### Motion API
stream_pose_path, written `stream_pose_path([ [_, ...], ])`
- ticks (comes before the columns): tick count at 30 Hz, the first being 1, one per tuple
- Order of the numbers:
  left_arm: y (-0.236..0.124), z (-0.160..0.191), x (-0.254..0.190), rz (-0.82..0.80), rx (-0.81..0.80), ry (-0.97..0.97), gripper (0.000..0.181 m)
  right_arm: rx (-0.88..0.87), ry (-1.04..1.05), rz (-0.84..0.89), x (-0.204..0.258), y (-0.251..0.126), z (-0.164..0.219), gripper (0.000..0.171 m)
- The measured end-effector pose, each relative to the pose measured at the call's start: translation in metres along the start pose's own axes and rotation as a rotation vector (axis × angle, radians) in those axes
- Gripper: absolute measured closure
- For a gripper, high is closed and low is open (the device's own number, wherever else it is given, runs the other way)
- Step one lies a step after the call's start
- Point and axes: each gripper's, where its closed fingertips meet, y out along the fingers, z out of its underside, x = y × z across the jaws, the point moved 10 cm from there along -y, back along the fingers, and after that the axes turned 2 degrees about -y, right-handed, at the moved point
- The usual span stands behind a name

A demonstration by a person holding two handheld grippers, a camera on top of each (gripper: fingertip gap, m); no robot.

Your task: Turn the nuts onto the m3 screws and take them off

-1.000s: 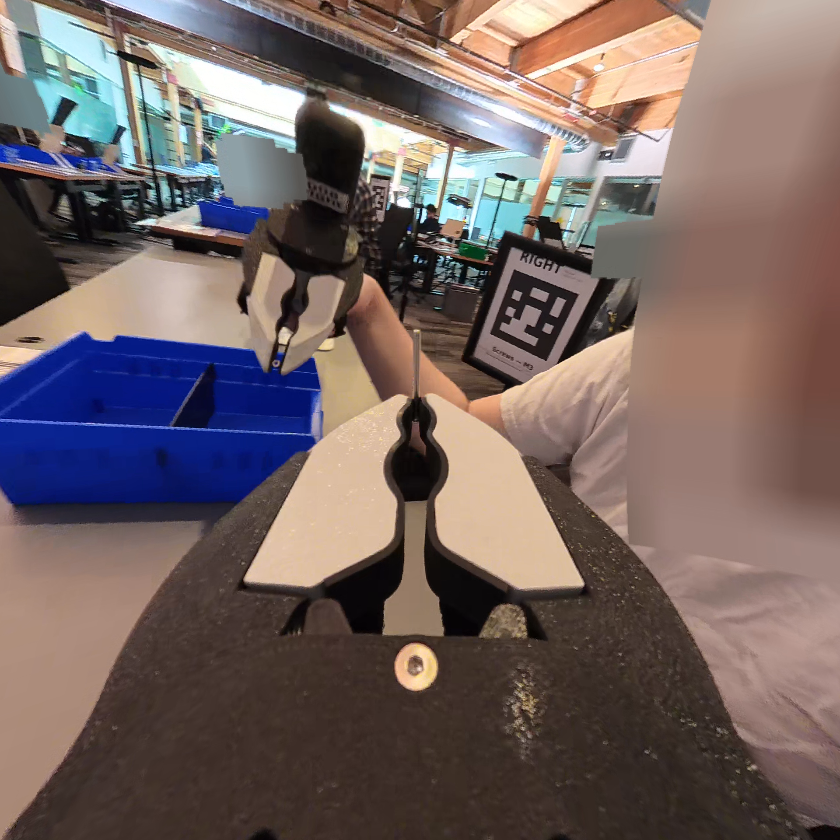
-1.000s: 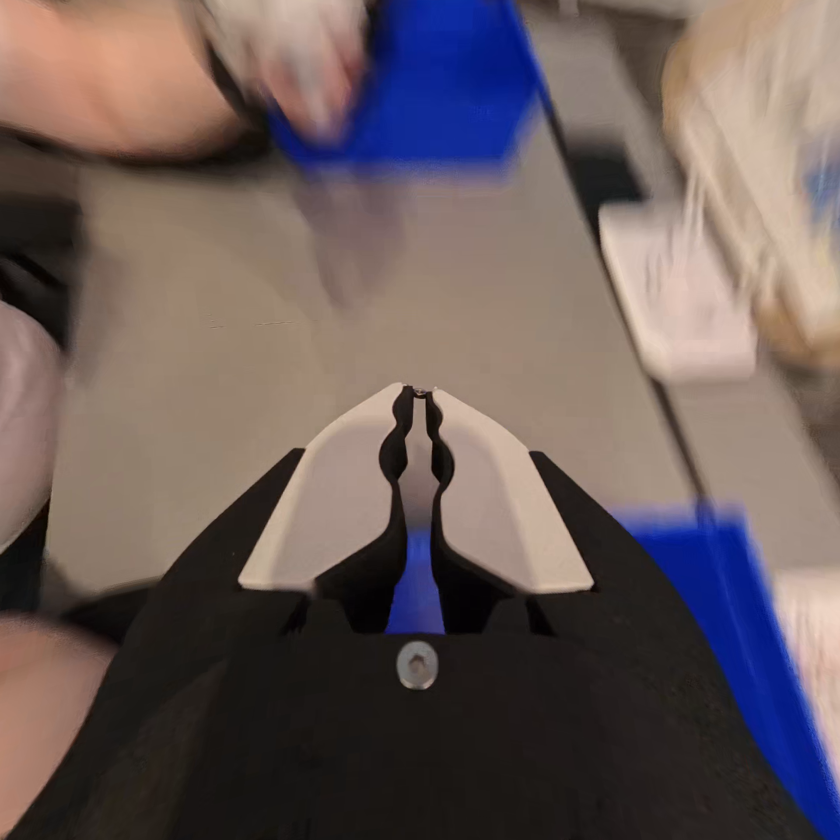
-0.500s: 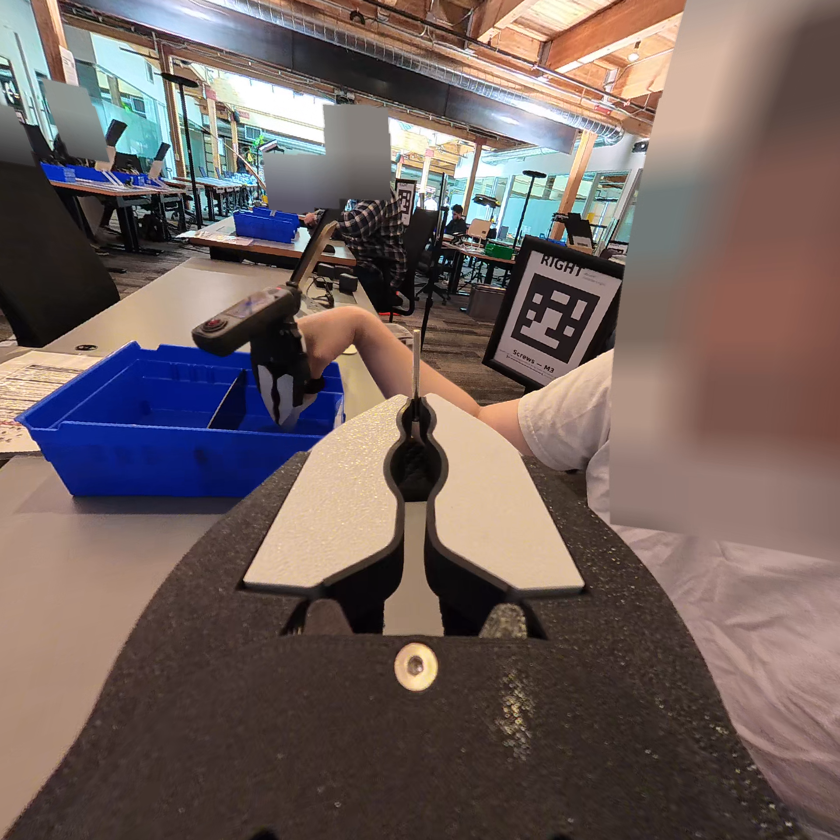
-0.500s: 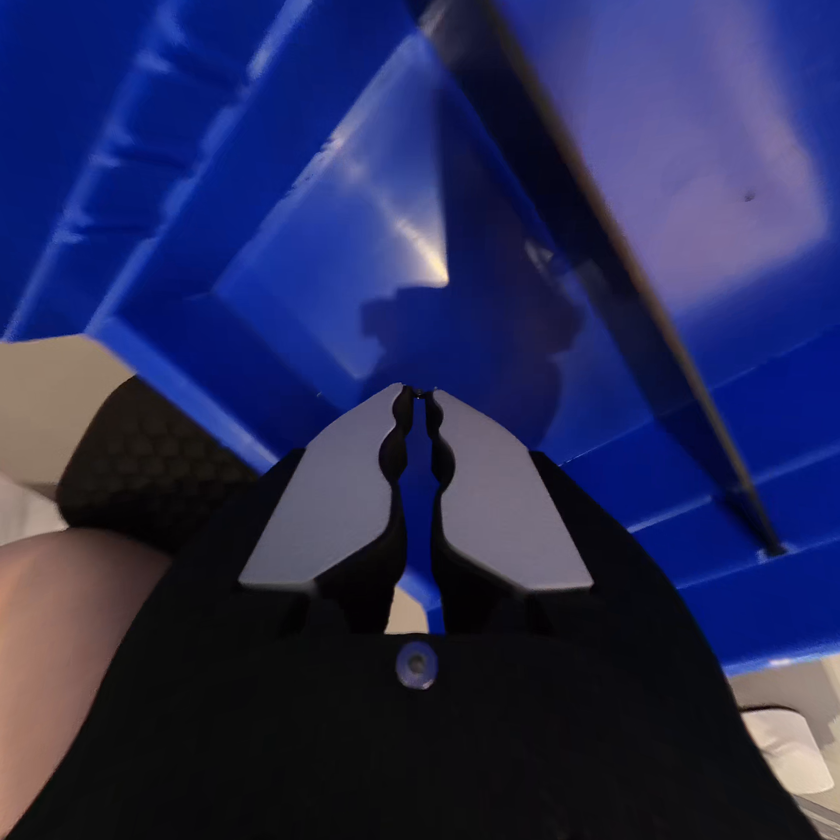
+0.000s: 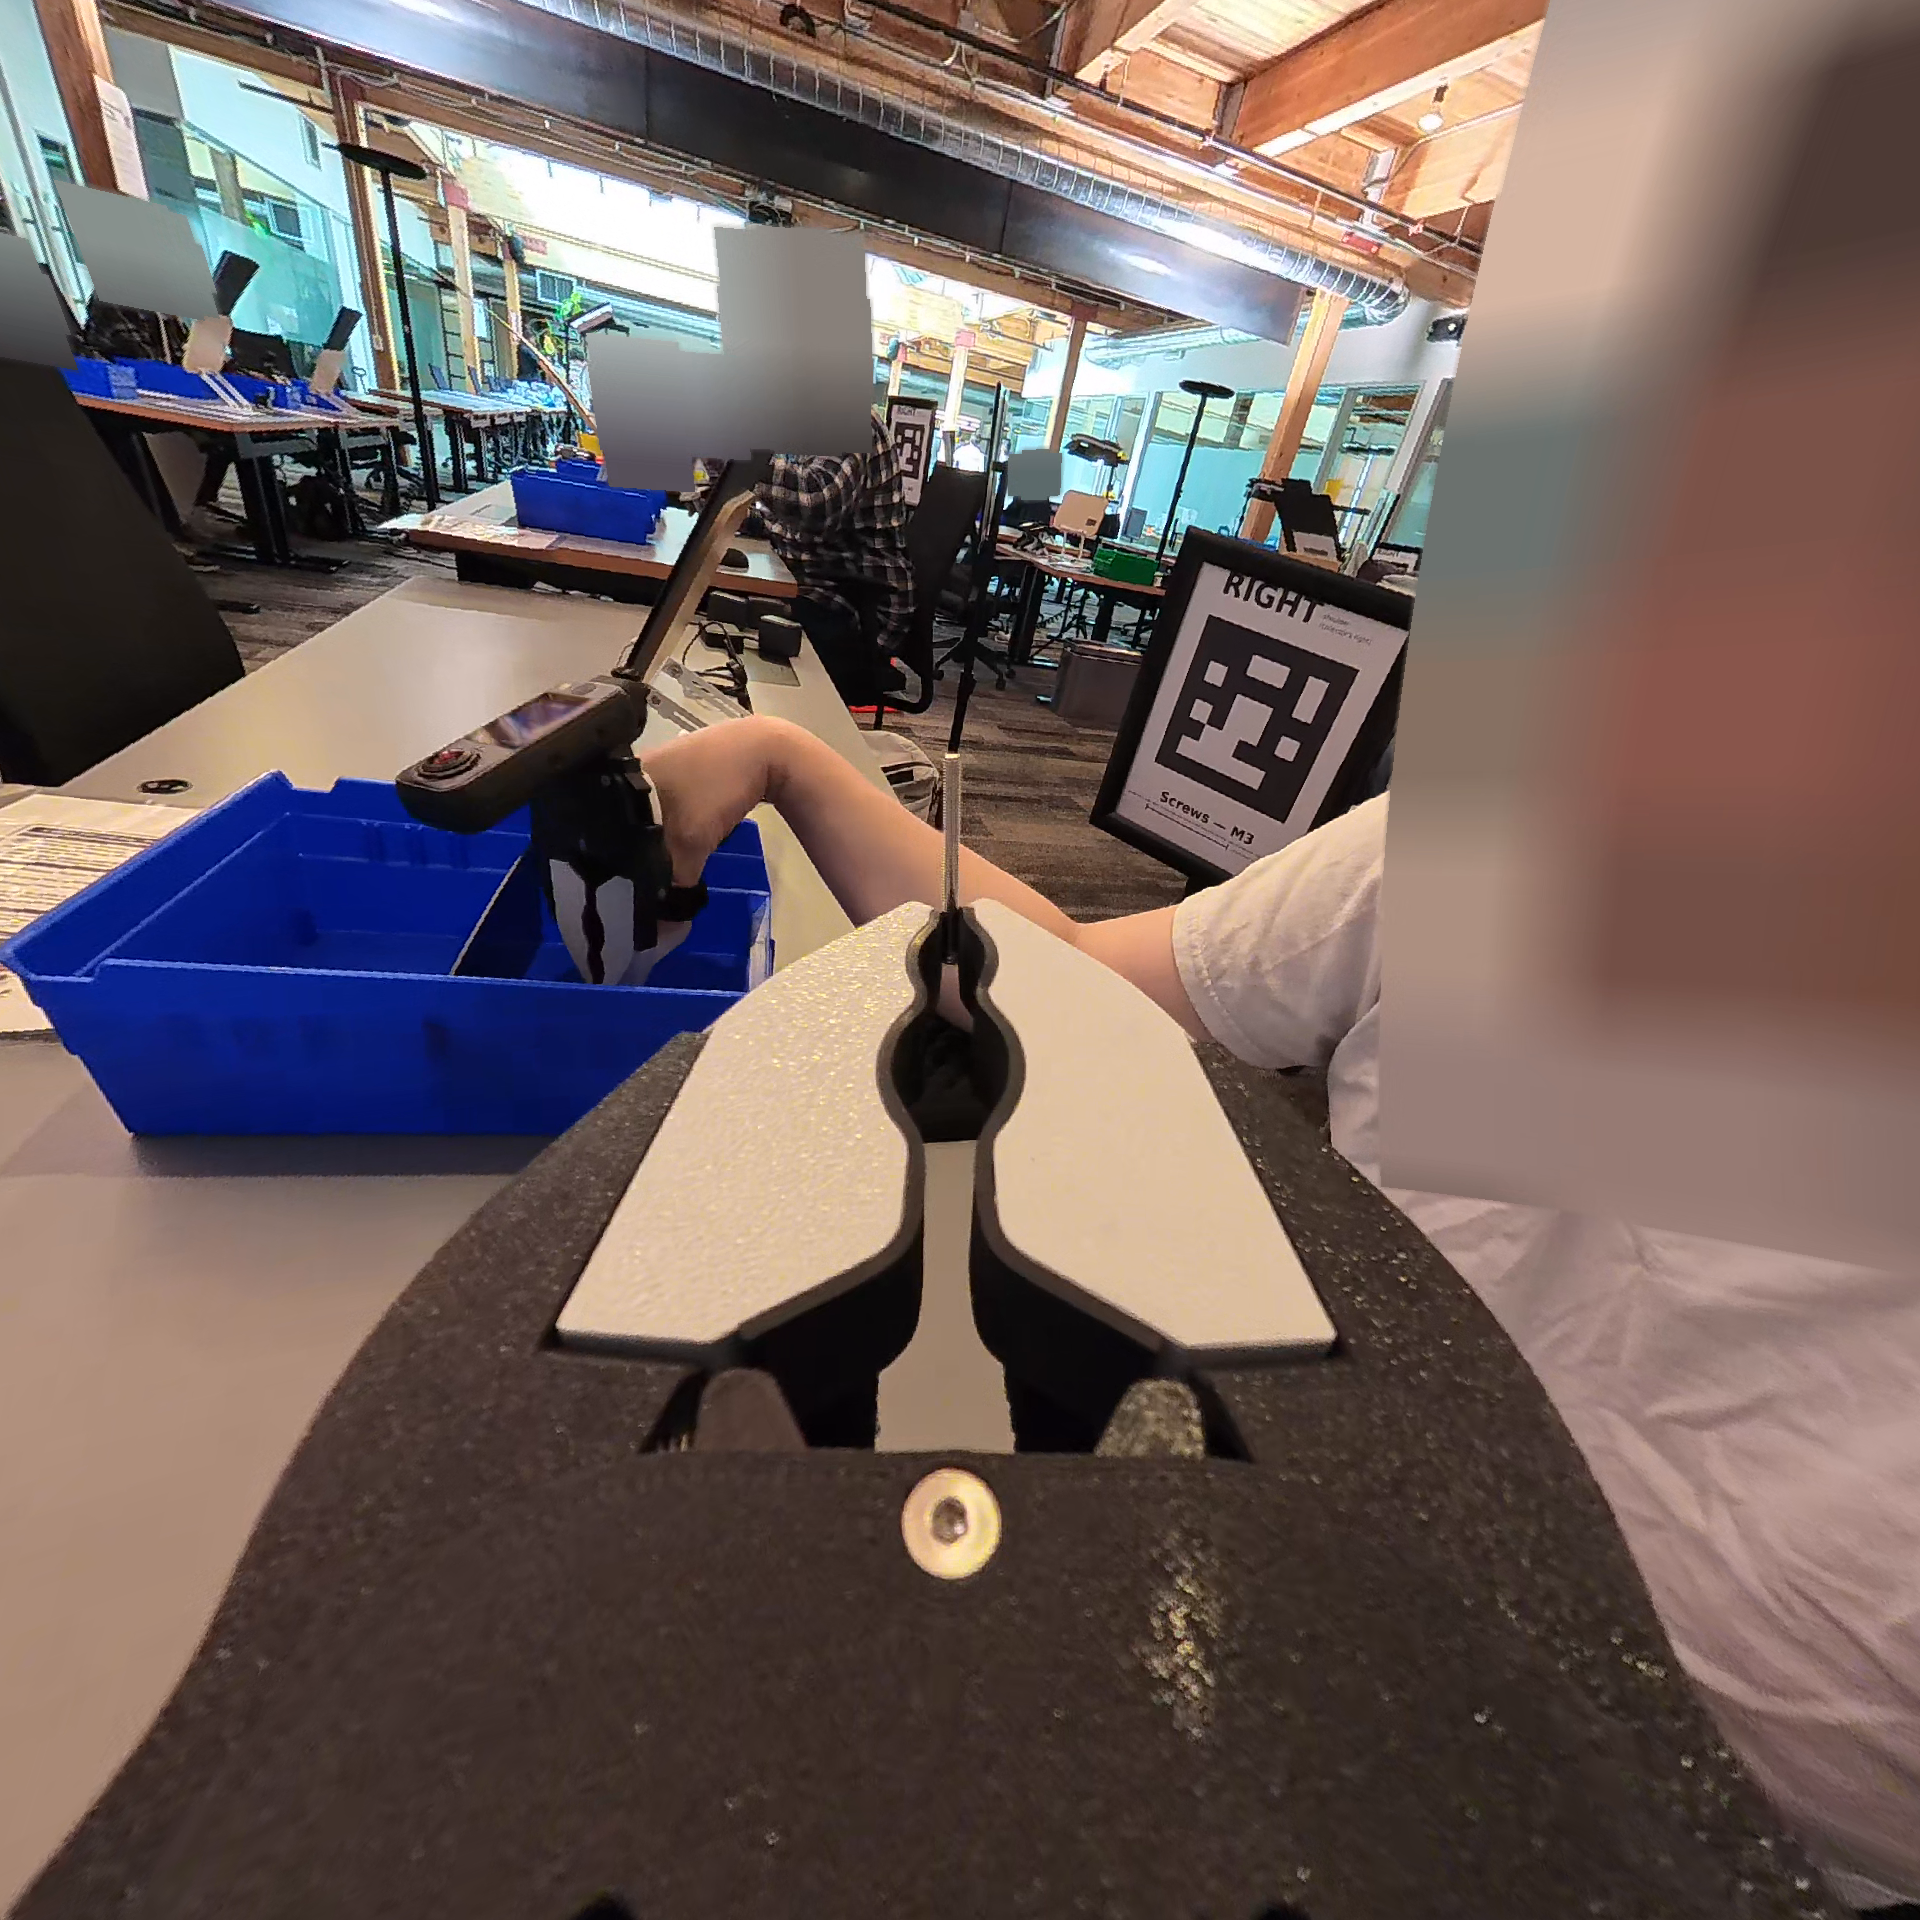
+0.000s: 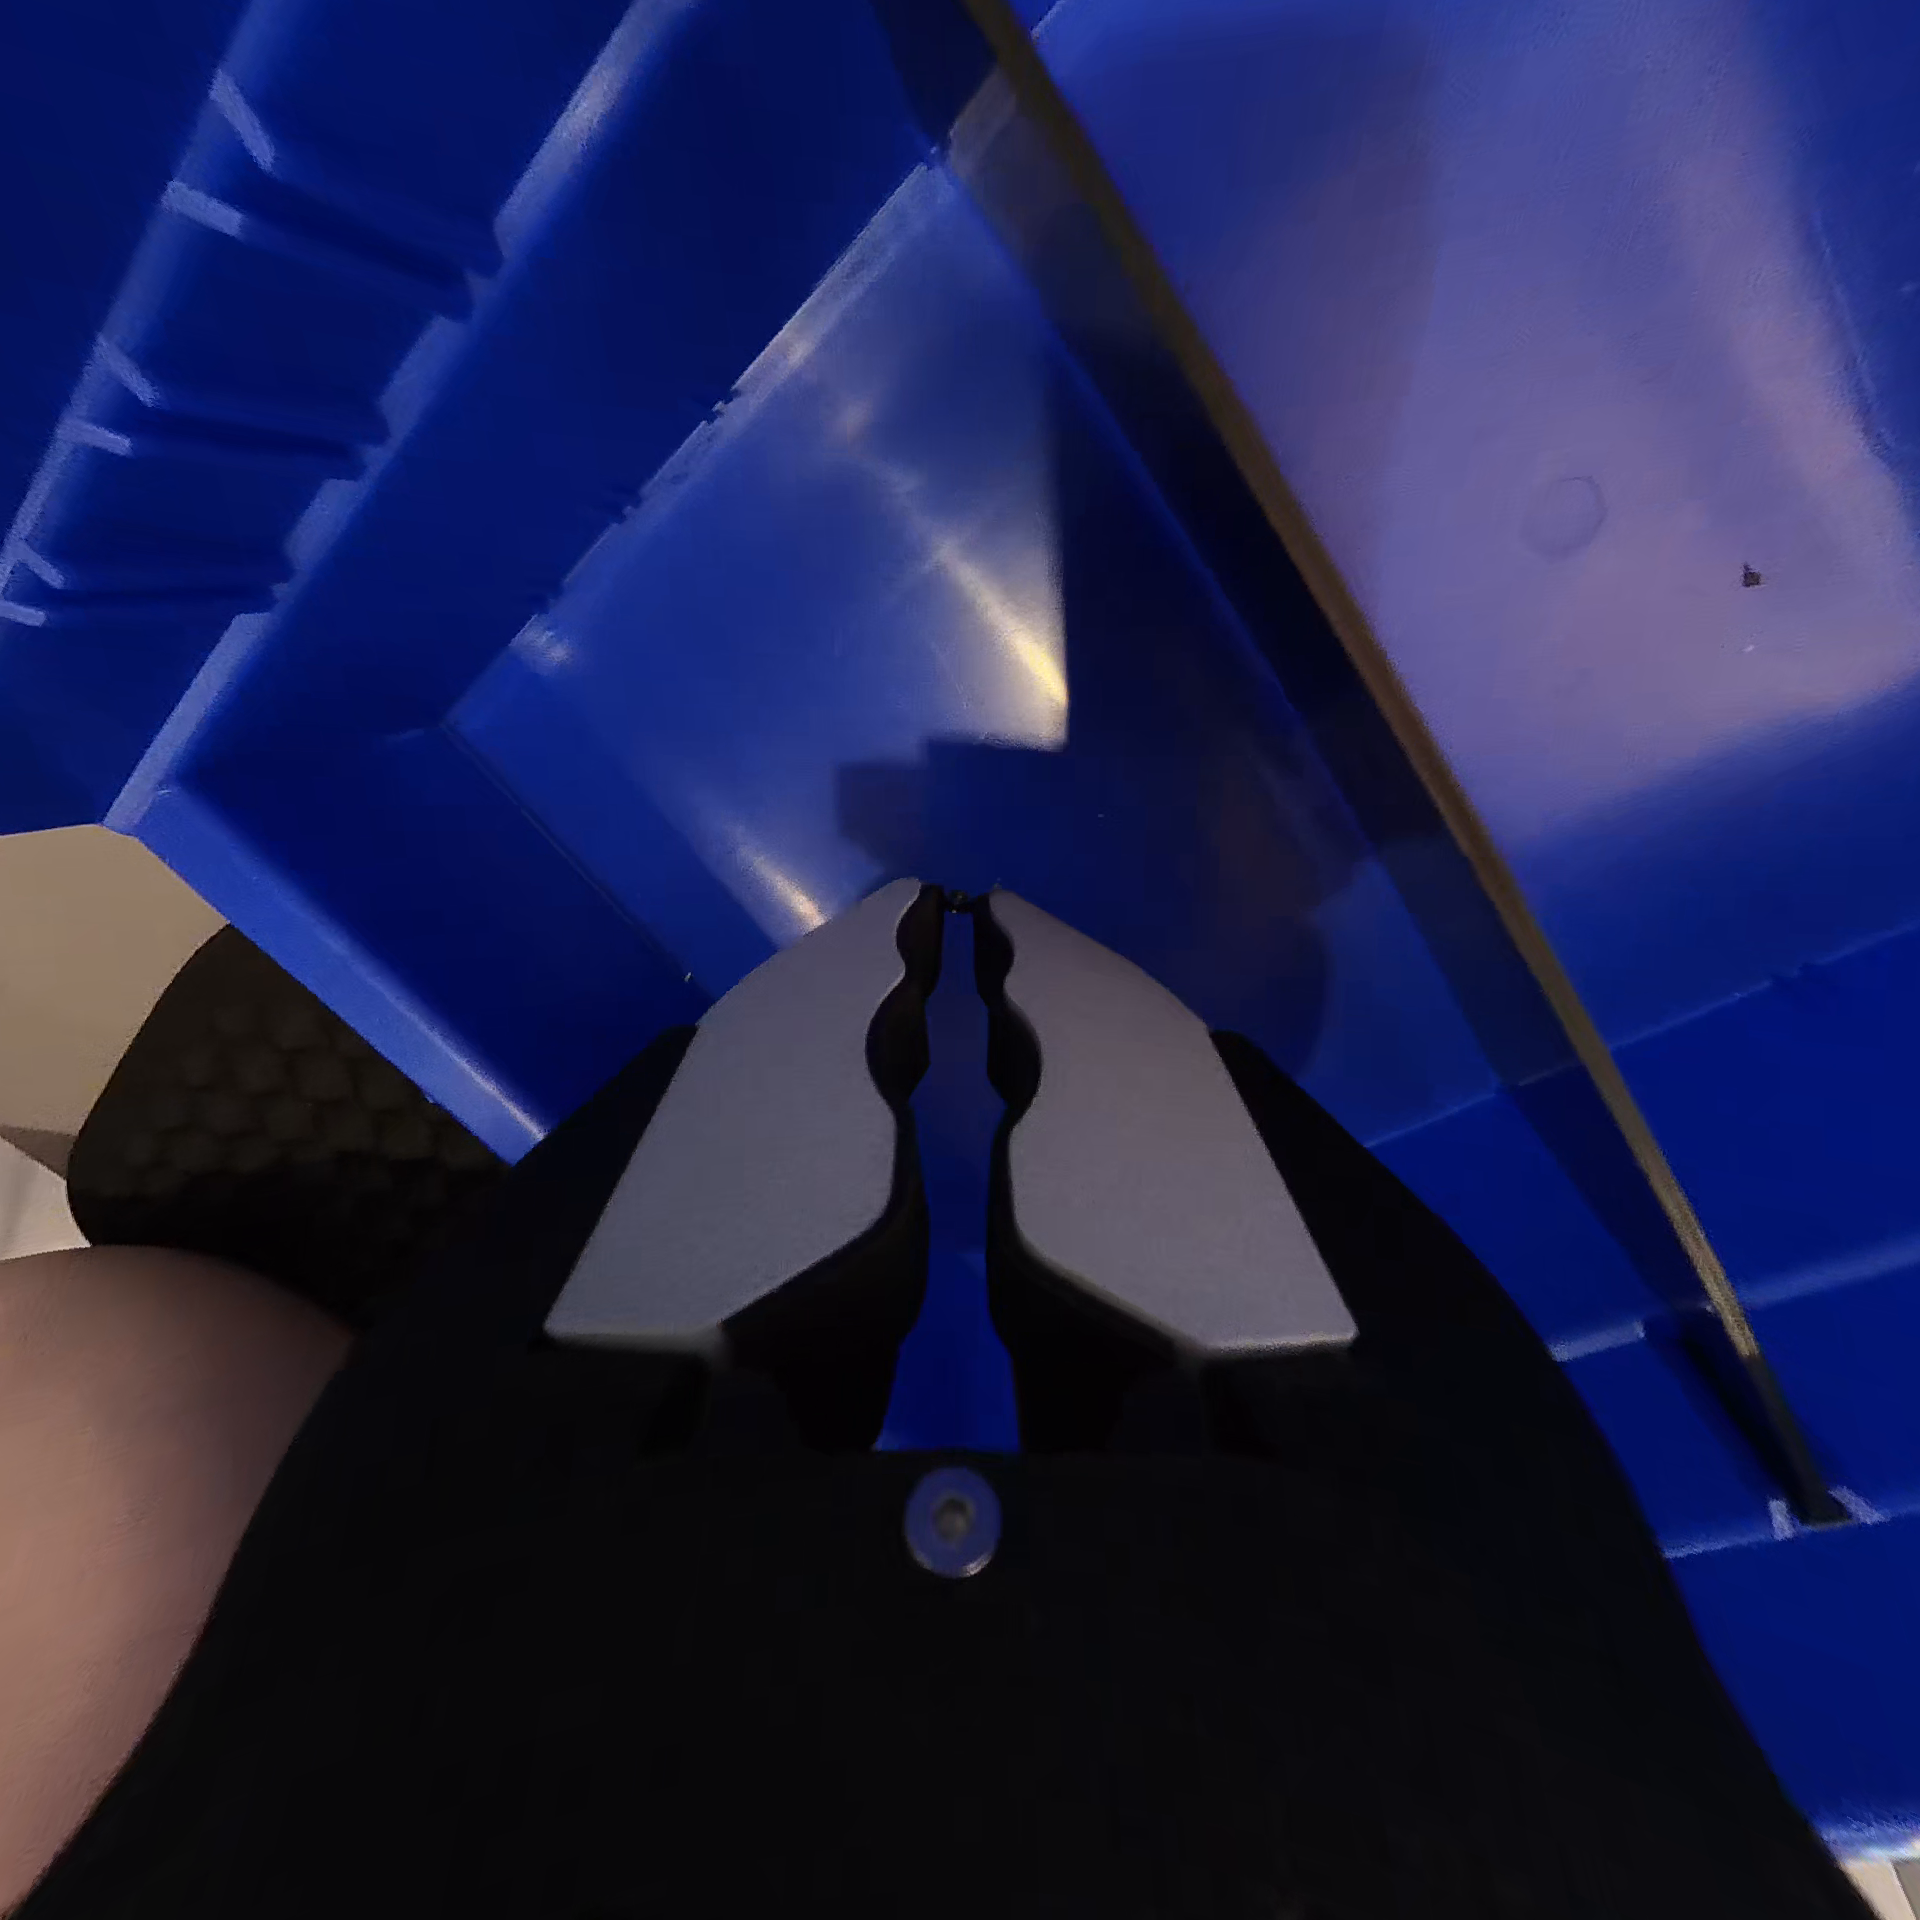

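My left gripper [image 5: 950, 920] is shut on a long thin M3 screw [image 5: 950, 831], which stands straight out past the fingertips above the table's near edge. My right gripper [image 6: 957, 896] is shut on a small dark nut [image 6: 959, 901], pinched at the very tips. It points down into the right compartment of a blue bin [image 6: 831, 540], close to the floor, left of the divider [image 6: 1247, 499]. In the left wrist view the right gripper [image 5: 597, 961] reaches into the blue bin [image 5: 312, 1049] to the left of and beyond my left gripper.
The bin stands on a grey table [image 5: 208, 1351]. A printed sheet [image 5: 52, 842] lies to the bin's left. A framed marker sign [image 5: 1257, 696] stands at the right. The person's forearm [image 5: 831, 810] crosses behind the screw. A black chair [image 5: 94, 582] stands at the far left. The grippers' ends are close to 40 cm from one another.
My right gripper has swung from above the table down into the bin's right compartment, still shut on the nut. My left gripper holds the screw in much the same place.
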Motion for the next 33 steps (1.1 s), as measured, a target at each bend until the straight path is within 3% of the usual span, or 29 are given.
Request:
stream_pose_path([
  [10, 0.003, 0.003, 0.001, 0.001, 0.018, -0.003, 0.179, -0.112, -0.034, 0.037, 0.008, -0.024, -0.001, 0.158],
  [15, 0.004, 0.005, 0.005, -0.091, 0.037, 0.026, 0.18, -0.394, -0.242, 0.115, 0.049, -0.078, -0.012, 0.158],
  [19, 0.008, 0.01, 0.01, -0.18, 0.035, 0.056, 0.179, -0.723, -0.49, 0.206, 0.104, -0.124, -0.032, 0.149],
  [26, 0.014, 0.015, 0.014, -0.198, 0.0, 0.039, 0.179, -1.216, -0.635, -0.133, 0.18, -0.148, -0.097, 0.144],
  [29, 0.013, 0.015, 0.014, -0.206, -0.014, 0.038, 0.179, -1.291, -0.589, -0.321, 0.194, -0.136, -0.121, 0.145],
  [33, 0.009, 0.012, 0.014, -0.214, -0.044, 0.038, 0.179, -1.304, -0.568, -0.373, 0.195, -0.121, -0.135, 0.149],
])
